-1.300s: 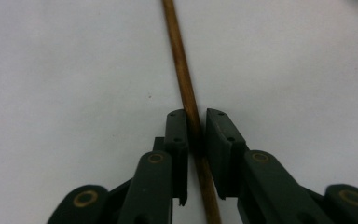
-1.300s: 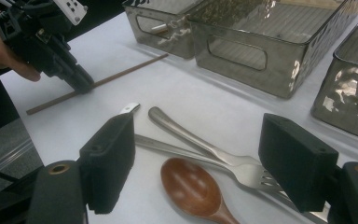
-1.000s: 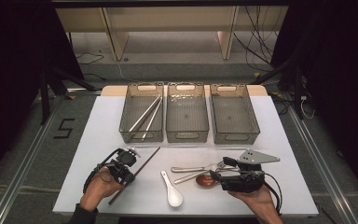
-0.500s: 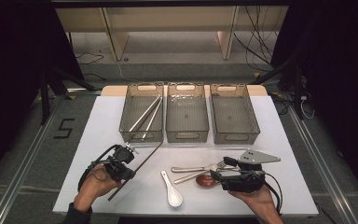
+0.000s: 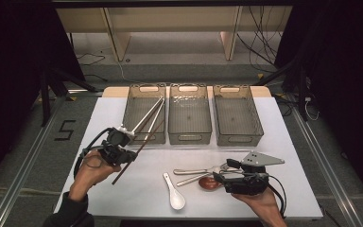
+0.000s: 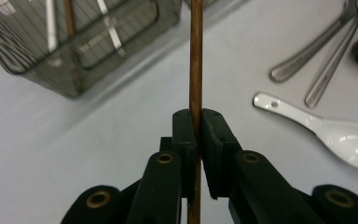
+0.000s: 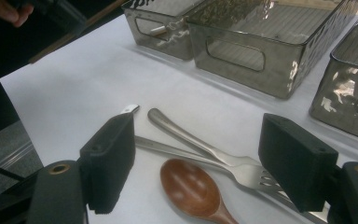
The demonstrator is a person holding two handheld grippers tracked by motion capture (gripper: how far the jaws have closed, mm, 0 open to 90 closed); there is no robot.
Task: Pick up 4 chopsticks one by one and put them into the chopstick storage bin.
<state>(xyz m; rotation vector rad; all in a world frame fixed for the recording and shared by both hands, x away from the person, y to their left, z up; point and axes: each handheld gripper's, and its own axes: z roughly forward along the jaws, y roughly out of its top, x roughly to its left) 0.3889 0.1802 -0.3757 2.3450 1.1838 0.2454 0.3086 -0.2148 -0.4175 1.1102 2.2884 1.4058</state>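
The left gripper (image 5: pixel 123 153) has its jaws pinched on a brown wooden chopstick (image 6: pixel 196 60), holding it slanted above the white table (image 5: pixel 123 198) just in front of the left bin (image 5: pixel 144 113), which holds what look like two metal chopsticks (image 5: pixel 149 116). The right gripper (image 7: pixel 196 154) rests low with jaws spread wide, astride a wooden spoon (image 7: pixel 191 186) and a fork (image 7: pixel 242 170), seemingly clear of both, near a white ceramic spoon (image 5: pixel 174 193)
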